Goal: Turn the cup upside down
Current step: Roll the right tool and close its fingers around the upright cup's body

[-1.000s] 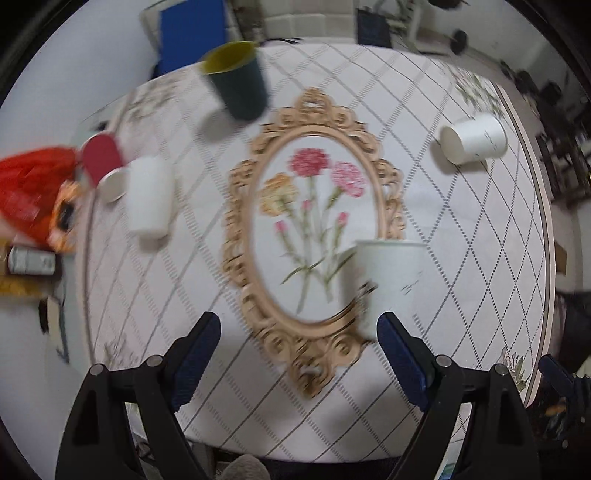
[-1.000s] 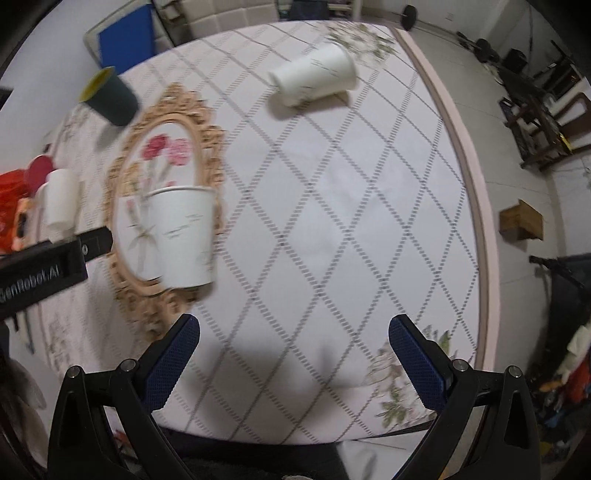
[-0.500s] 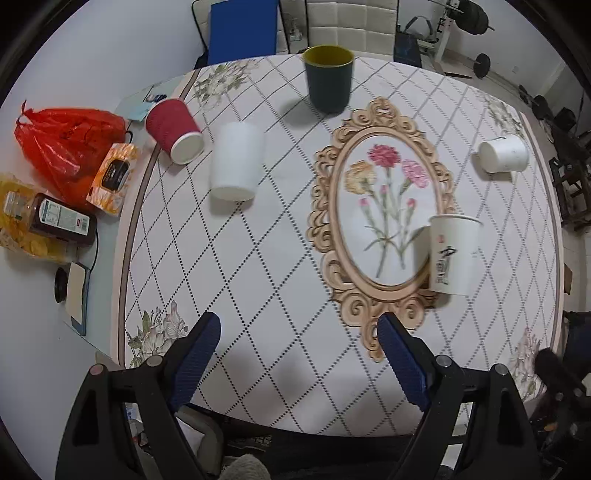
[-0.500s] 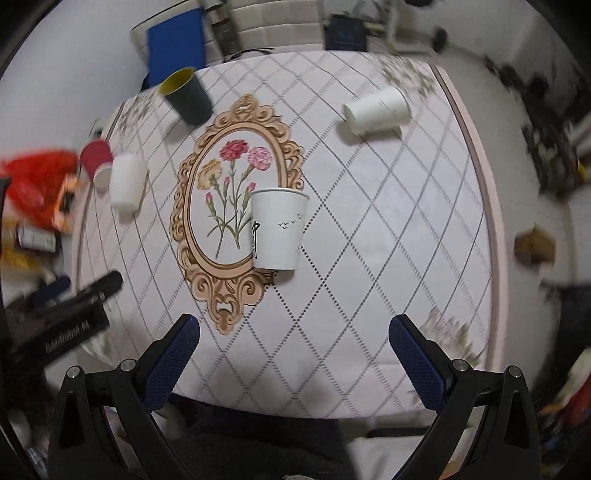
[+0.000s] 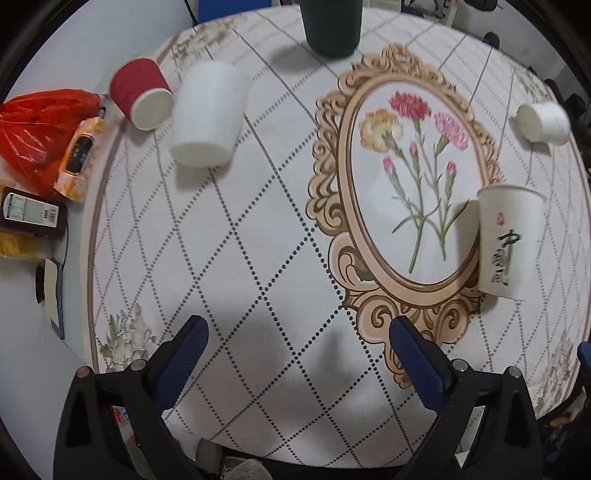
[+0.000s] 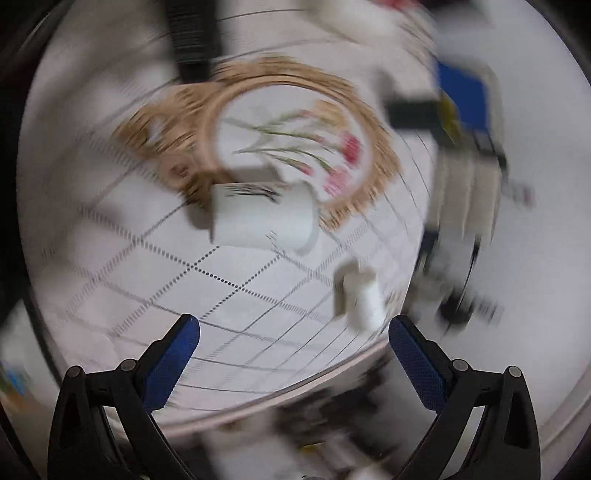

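Note:
A white paper cup with black calligraphy (image 5: 508, 240) stands on the tablecloth at the right edge of the oval flower frame; in the blurred right wrist view the cup (image 6: 262, 218) appears turned sideways. A plain white cup (image 5: 207, 114) sits far left beside a red ribbed cup (image 5: 142, 92), a dark green cup (image 5: 330, 22) stands at the far edge, and a small white cup (image 5: 541, 122) lies on its side at far right. My left gripper (image 5: 297, 338) is open and empty above the near table edge. My right gripper (image 6: 293, 334) is open and empty.
A red plastic bag (image 5: 40, 125), an orange packet (image 5: 77, 155), a dark bottle (image 5: 31, 216) and a small device (image 5: 51, 291) lie left of the tablecloth. The right wrist view is heavily motion blurred, with a dark bar (image 6: 192, 37) at the top.
The left gripper has come lower and closer to the table. The right wrist view has spun round sharply and is now blurred, so the calligraphy cup appears sideways in it.

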